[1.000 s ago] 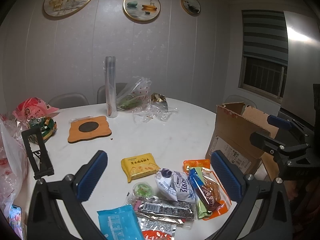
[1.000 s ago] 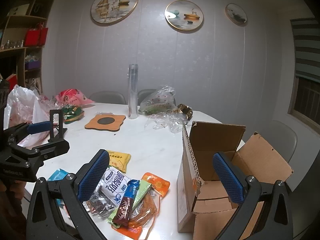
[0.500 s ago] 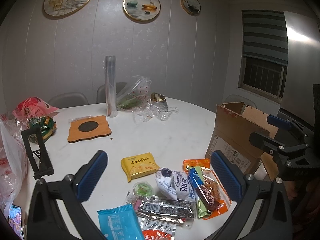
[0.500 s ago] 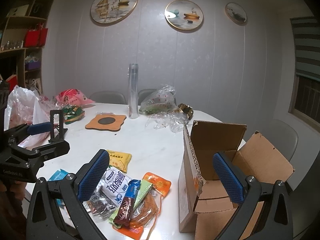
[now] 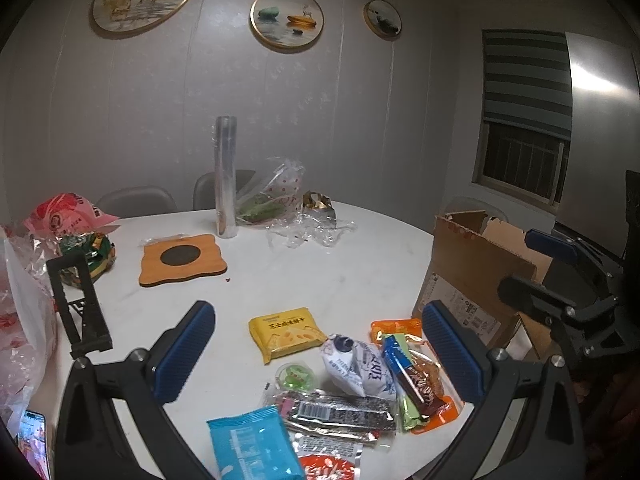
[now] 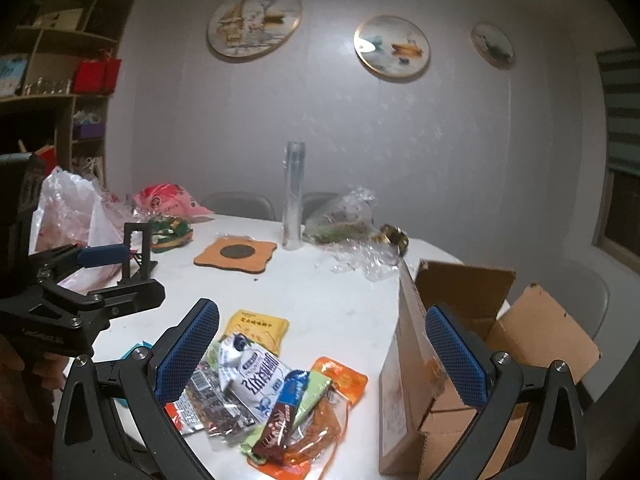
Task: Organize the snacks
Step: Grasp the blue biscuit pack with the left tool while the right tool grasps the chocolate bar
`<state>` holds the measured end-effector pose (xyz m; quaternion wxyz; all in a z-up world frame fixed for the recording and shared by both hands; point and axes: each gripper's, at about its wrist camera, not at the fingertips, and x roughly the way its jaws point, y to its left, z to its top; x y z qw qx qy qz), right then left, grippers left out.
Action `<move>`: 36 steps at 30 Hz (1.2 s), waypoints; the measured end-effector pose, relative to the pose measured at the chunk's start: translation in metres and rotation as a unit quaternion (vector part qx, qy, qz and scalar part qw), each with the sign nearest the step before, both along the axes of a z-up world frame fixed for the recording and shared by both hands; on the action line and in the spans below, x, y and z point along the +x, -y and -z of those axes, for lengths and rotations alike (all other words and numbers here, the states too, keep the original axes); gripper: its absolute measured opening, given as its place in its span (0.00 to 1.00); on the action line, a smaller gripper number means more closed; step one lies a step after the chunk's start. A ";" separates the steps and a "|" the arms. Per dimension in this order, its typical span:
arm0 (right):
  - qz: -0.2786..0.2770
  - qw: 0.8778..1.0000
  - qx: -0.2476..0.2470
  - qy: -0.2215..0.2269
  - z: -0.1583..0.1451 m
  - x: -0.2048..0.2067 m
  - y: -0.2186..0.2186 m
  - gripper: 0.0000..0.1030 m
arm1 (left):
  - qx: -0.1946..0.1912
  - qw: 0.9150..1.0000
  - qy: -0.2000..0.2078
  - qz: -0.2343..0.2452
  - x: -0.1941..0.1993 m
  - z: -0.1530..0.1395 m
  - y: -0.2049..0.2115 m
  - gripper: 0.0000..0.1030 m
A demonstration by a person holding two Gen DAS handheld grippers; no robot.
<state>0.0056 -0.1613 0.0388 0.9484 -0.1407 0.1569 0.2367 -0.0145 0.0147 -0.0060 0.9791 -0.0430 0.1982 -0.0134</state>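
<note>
Snacks (image 5: 352,376) heaped on the white table's (image 5: 320,272) near edge, beside the open cardboard box (image 5: 472,268).
Left wrist view: the left gripper (image 5: 320,356) hangs above the pile, spread wide, holding nothing. Right wrist view: the right gripper (image 6: 320,356), equally wide and empty, straddles pile and box, probably where the packets should go.

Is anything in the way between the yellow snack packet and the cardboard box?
Nothing visible is. Bare white table lies between the flat yellow snack packet and the open brown cardboard box. The box's side wall stands upright, so the packet must go over it.
</note>
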 end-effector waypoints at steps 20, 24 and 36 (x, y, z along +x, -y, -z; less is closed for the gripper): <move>-0.046 0.986 -0.037 -0.159 0.102 0.042 -0.040 0.64 | -0.028 0.990 -0.124 -0.056 -0.014 0.091 -0.042 0.99; -0.041 0.983 -0.023 -0.179 0.114 0.053 -0.031 0.64 | -0.044 0.986 -0.154 -0.053 -0.010 0.112 -0.039 0.99; -0.025 0.980 -0.028 -0.196 0.124 0.061 -0.022 0.62 | -0.045 0.980 -0.179 -0.073 -0.003 0.125 -0.035 0.72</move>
